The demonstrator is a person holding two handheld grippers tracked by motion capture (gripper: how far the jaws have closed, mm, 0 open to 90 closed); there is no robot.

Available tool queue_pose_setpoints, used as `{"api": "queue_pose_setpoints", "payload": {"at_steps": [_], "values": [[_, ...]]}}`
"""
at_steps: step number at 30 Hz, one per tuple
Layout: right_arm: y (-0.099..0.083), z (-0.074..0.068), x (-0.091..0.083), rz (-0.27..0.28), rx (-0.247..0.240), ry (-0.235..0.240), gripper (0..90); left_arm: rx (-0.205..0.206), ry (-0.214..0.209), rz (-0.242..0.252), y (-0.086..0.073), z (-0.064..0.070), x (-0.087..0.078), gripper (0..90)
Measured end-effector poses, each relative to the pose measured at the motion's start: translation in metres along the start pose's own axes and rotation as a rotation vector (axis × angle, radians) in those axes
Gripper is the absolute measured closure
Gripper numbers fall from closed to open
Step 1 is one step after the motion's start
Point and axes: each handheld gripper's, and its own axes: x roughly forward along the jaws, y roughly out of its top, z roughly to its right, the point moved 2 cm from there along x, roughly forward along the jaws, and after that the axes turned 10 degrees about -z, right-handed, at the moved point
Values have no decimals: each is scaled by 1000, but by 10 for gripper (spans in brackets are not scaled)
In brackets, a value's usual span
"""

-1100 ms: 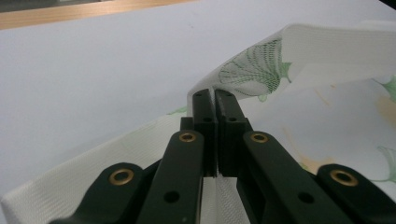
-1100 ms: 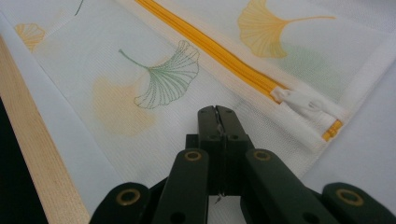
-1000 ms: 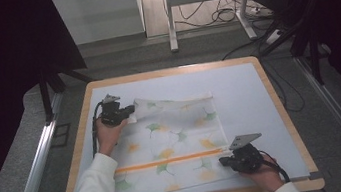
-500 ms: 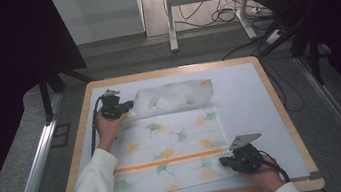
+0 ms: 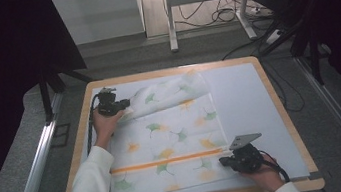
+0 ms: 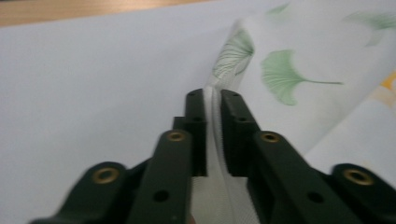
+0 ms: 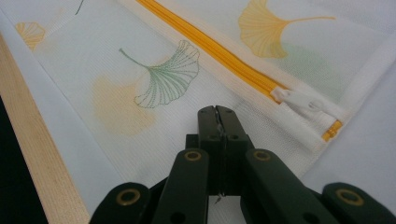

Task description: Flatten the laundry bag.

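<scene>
White mesh bag [image 5: 175, 141], far edge clamped in the left gripper [image 5: 121, 104], now peels back toward 5 o'clock, the closed right gripper [image 5: 224, 160] pinning it.

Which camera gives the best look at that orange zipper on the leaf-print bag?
The right gripper view: the orange zipper runs close and sharp, ending at its white pull tab. The high view shows the zipper as a thin orange line across the bag.

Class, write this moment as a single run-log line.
left gripper: shut on mesh laundry bag far corner, lifted | right gripper: jaws together, on near edge | orange zipper: closed | step: folding
</scene>
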Motion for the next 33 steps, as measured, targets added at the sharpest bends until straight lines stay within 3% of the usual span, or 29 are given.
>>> {"api": "queue_pose_setpoints", "payload": {"at_steps": [1, 3, 4, 5, 9, 13, 18, 19, 20, 22, 23, 25, 27, 33], "values": [[0, 0, 0, 0, 0, 0, 890, 22, -10, 21, 2, 3, -7, 622], [0, 0, 0, 0, 0, -1, 890, 36, -13, 35, 3, 6, -13, 571], [0, -1, 0, 0, 1, -3, 890, 52, -3, 59, 6, 9, -23, 470], [0, -1, 0, 0, 1, -3, 890, 52, -3, 59, 6, 9, -23, 444], [0, 0, 0, -2, 1, -2, 890, 85, -8, 106, 10, 19, -48, 402], [0, 0, 0, 0, 3, 0, 890, 134, -43, 146, 9, 33, -69, 382], [0, 0, 0, 0, 6, 1, 890, 205, -82, 172, -3, 55, -83, 446], [0, 0, 0, 0, 5, -1, 889, 215, -83, 172, -7, 58, -84, 483], [0, 0, 0, 1, 5, -2, 889, 225, -90, 168, -11, 61, -84, 585], [0, 0, 0, 1, 5, -2, 890, 237, -95, 151, -19, 66, -83, 631], [0, 0, 0, 0, 7, -1, 890, 243, -95, 141, -24, 66, -81, 748], [0, 0, 0, 0, 7, -1, 889, 240, -105, 119, -31, 67, -78, 816], [0, 0, 0, 0, 8, 0, 889, 233, -105, 64, -43, 63, -66, 858], [0, -1, 0, 0, 3, -7, 889, 187, -94, -40, -63, 49, -42, 888]]}}
